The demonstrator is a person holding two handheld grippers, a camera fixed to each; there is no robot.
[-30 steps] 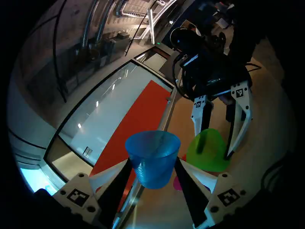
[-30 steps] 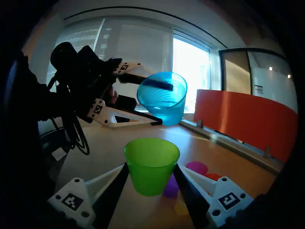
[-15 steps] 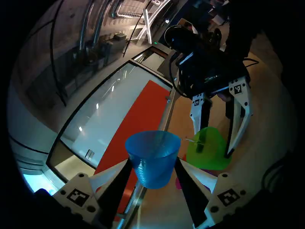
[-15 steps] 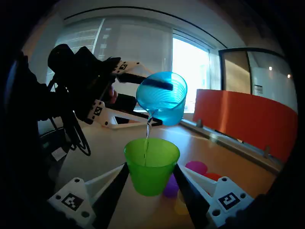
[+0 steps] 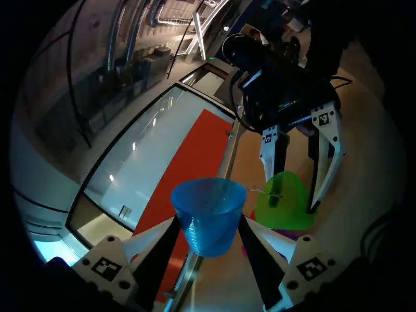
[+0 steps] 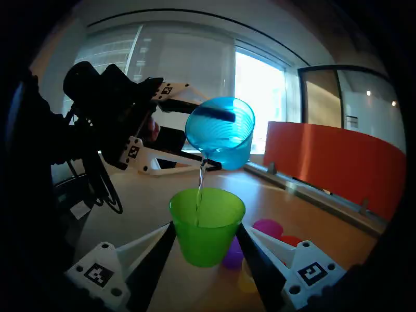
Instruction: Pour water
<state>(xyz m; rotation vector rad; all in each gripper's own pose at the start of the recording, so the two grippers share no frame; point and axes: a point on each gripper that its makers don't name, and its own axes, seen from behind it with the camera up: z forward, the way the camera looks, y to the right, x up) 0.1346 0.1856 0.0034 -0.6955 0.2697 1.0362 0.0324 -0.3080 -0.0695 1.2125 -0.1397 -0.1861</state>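
Note:
My left gripper (image 5: 208, 229) is shut on a blue cup (image 5: 209, 214), held tilted over on its side. In the right gripper view that blue cup (image 6: 221, 132) hangs above and behind a green cup (image 6: 207, 231), and a thin stream of water (image 6: 199, 182) runs from its lip down into the green one. My right gripper (image 6: 207, 242) is shut on the green cup, which stands upright. The left gripper view shows the green cup (image 5: 291, 205) between the right gripper's white fingers (image 5: 326, 156), with the water thread (image 5: 262, 192) reaching its rim.
A wooden table (image 6: 156, 192) lies under both cups. Small purple, pink, orange and yellow cups (image 6: 268, 228) sit on it just behind the green cup. An orange divider panel (image 6: 333, 156) runs along the table's far edge, with a bright window (image 6: 257, 99) behind.
The blue cup has tipped a little further and water now streams from it into the green cup; a second ago no water was falling. The green cup has stayed in place.

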